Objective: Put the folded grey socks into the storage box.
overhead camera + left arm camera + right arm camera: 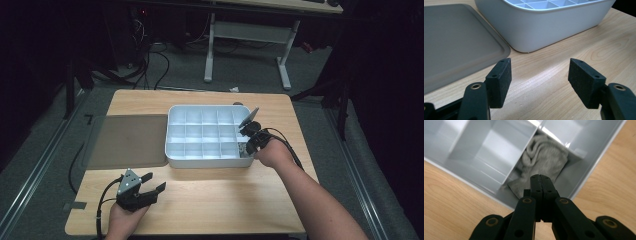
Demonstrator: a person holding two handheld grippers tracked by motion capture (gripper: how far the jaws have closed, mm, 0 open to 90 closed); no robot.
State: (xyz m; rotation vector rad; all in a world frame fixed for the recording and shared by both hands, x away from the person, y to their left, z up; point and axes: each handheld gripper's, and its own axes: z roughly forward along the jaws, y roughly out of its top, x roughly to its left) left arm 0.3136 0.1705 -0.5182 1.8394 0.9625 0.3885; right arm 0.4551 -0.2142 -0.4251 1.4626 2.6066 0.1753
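L side first: grey lid (129, 141) lies flat on the wooden table (210, 197), just beside the tray's left wall; in the left gripper view the lid (454, 37) sits top-left, its rounded corner close to the tray's near corner.

Left gripper (150, 186) sits low over the table's near-left part, held in the left hand (125, 217); jaws spread wide, nothing between them; left gripper view confirms: left gripper (540, 80) pads well apart, bare wood betw. them, aimed toward the tray wall (549, 27); clear of lid and tray.

Centre: white compartment tray (210, 161), grid of small cells, near the table's middle; cells that can be read look bare, except the near-right corner cell.

R side: right gripper (248, 146) is over the tray's near-right corner, right hand (272, 152) just outside the rim; its grey plate sticks up over the right wall.

Right gripper view: right gripper (540, 178) jaws pressed together, pad to pad, no gap; nothing visibly pinched. Grey cloth (544, 160), bunched and folded, lies inside the corner cell of the tray (486, 147), against the divider wall; jaw tips sit just in front of / above the cloth's near edge; whether tips touch the fabric: can't tell. Cloth is in the cell, not lifted. In the high view the cloth is too dark and small to make out.
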